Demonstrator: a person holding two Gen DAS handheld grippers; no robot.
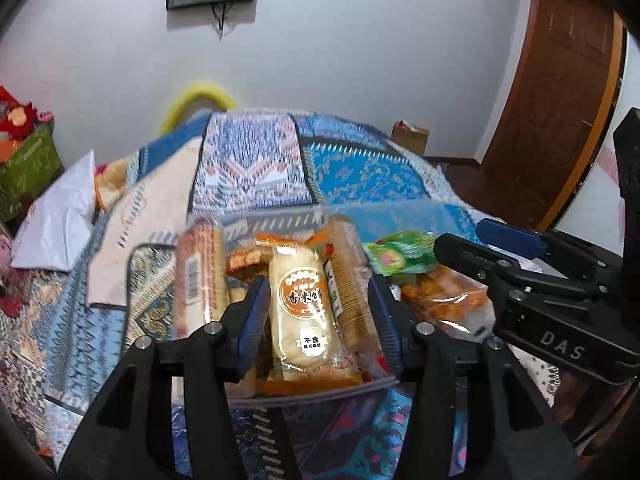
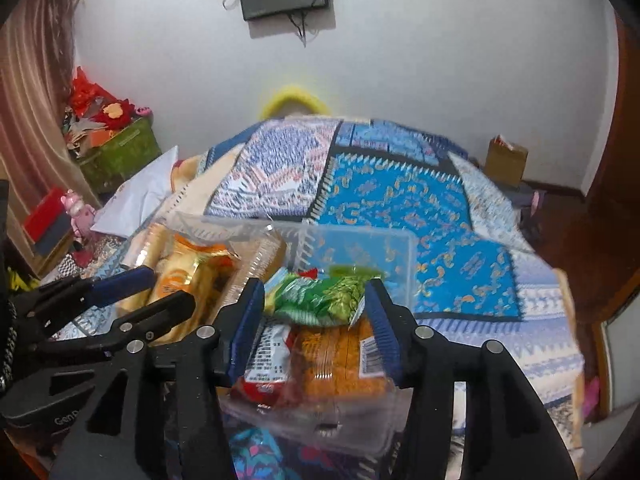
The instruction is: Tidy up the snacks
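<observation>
A patchwork bedspread (image 1: 352,176) in blue, white and cream covers the bed. On it sits a clear plastic container (image 2: 348,240) with a divider, holding the snacks.

In the left wrist view, the left gripper (image 1: 316,320) has its jaws spread on either side of a pale rice-cracker packet (image 1: 302,304). The packet lies with its long axis running away from the camera, between the blue pads; whether they touch it cannot be told. Its round brown label carries blurred Chinese characters, and a small white tag near the close end reads "不含". Cracker sleeves (image 1: 200,280) lie parallel alongside it, one showing a barcode.

In the right wrist view, the right gripper (image 2: 316,320) also has its jaws spread, around a green snack packet (image 2: 320,296) lying crosswise on an orange packet (image 2: 336,356) with a barcode. The green packet's print is unreadable. The right gripper's body reads "DAS" in the left view.
</observation>
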